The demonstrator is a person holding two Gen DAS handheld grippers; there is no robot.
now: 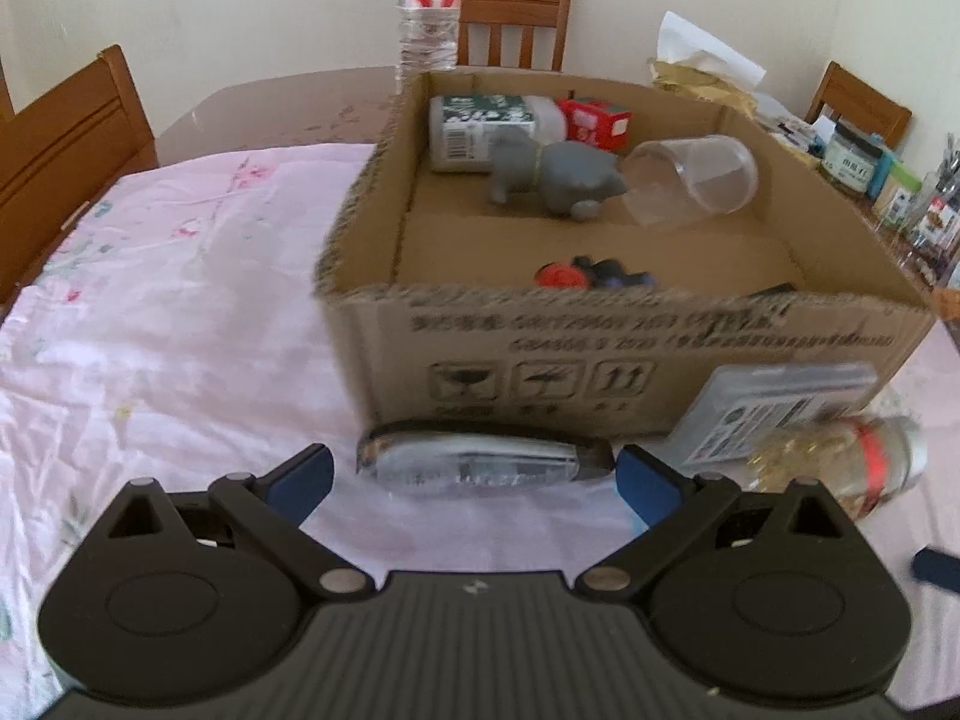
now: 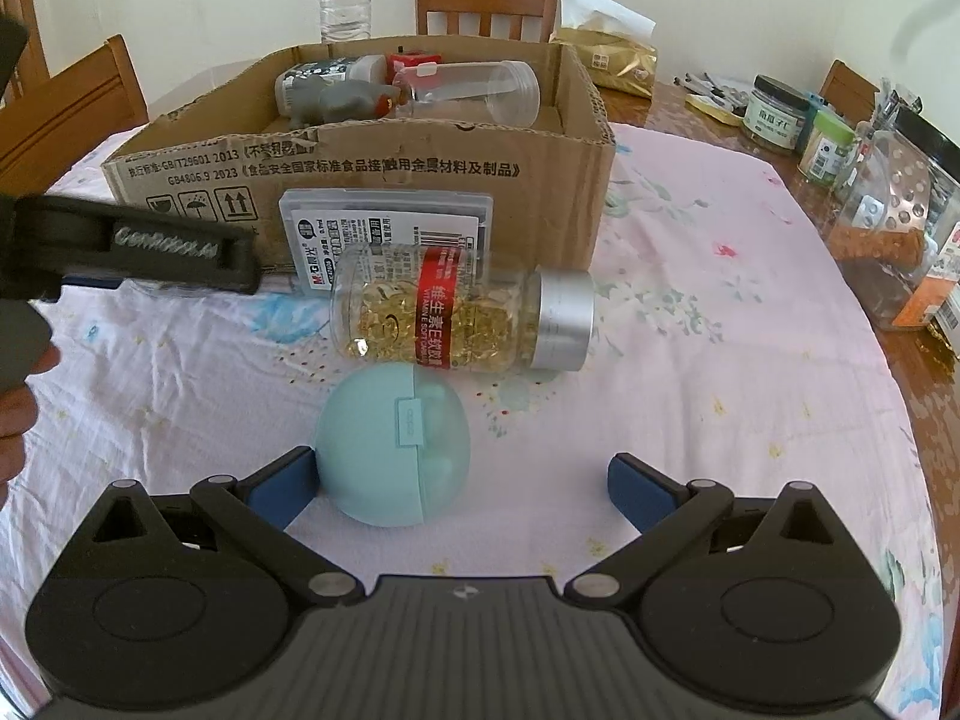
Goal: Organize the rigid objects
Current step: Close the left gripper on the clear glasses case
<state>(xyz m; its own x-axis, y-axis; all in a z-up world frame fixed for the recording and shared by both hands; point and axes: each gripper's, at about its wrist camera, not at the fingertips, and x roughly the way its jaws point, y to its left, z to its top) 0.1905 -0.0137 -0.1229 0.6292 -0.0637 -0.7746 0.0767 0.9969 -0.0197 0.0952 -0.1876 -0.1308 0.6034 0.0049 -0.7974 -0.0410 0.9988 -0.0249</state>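
An open cardboard box [image 1: 600, 360] [image 2: 360, 180] holds a grey toy elephant [image 1: 552, 171], a green-label bottle [image 1: 480, 126], a red carton [image 1: 594, 120], a clear cup [image 1: 696, 180] and small red and dark pieces [image 1: 576, 273]. In front of it lie a clear stapler-like object [image 1: 480, 462], a flat grey plastic case [image 2: 390, 228] and a capsule bottle [image 2: 462, 312] on its side. My left gripper [image 1: 474, 480] is open just before the stapler-like object. My right gripper [image 2: 462, 486] is open around a teal egg-shaped case [image 2: 393, 444], its left pad close to it.
A pink floral cloth [image 1: 180, 300] covers the table. A water bottle [image 1: 429, 6] stands behind the box. Jars and clutter [image 2: 870, 180] crowd the right edge. Wooden chairs [image 1: 60, 138] surround the table. The left gripper's arm [image 2: 132, 246] crosses the right wrist view.
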